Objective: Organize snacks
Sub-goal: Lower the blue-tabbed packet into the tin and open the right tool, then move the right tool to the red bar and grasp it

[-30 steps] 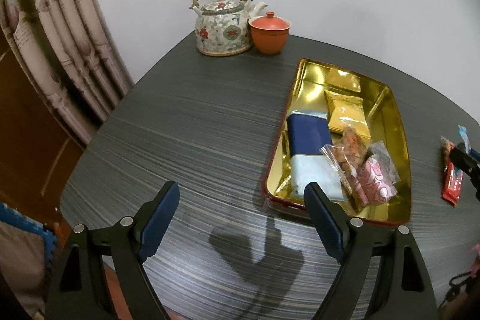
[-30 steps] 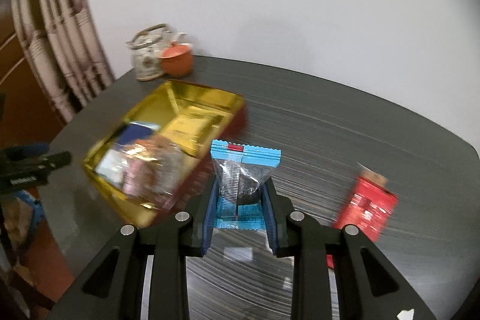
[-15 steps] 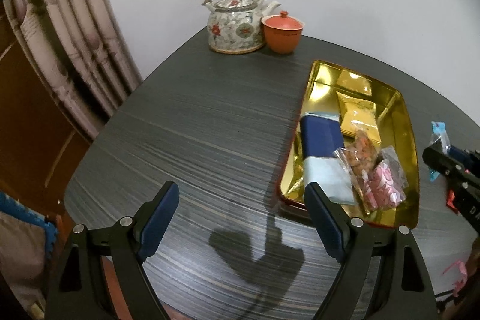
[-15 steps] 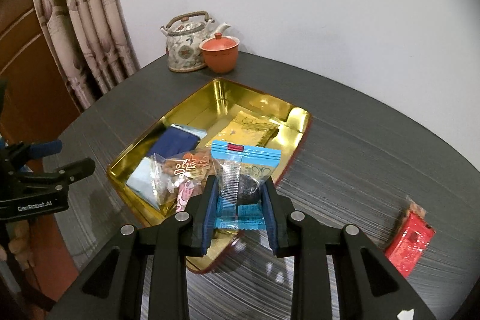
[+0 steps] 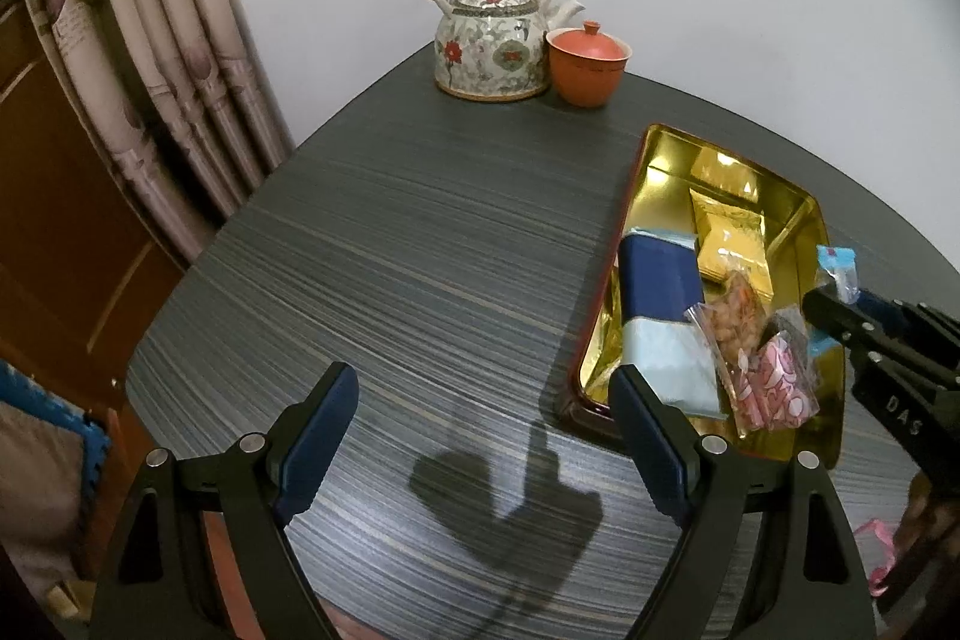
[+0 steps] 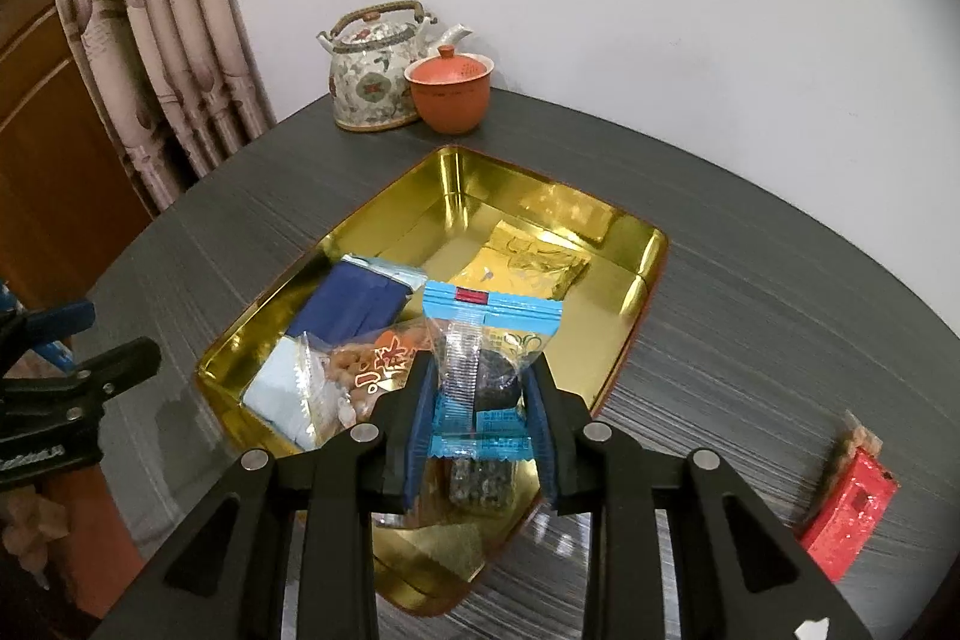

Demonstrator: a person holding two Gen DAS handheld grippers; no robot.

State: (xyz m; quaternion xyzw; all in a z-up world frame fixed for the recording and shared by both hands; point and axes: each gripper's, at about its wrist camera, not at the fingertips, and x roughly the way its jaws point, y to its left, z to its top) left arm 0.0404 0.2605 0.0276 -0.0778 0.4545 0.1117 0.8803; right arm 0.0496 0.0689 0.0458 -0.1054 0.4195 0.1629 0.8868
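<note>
The right gripper (image 6: 480, 388), at lower centre of its view, covers the near end of the gold tray (image 6: 651, 244), and the print on the packets there is hard to read. Its pads clamp a blue-edged clear snack packet (image 6: 489, 340) above the tray. The left gripper (image 5: 480, 436) stands wide open and empty over the dark surface (image 5: 390, 250). Only the right view shows a red packet (image 6: 852, 514) at lower right; the left view cuts off the right gripper at its right edge.

Right tool (image 6: 483, 394) hides the near part of the gold tray (image 6: 648, 274) and of the peanut packet (image 6: 372, 364). Blue-edged packet (image 6: 492, 340): print too small to read. Pink object (image 5: 877, 550), near right: cut off, unidentifiable.
</note>
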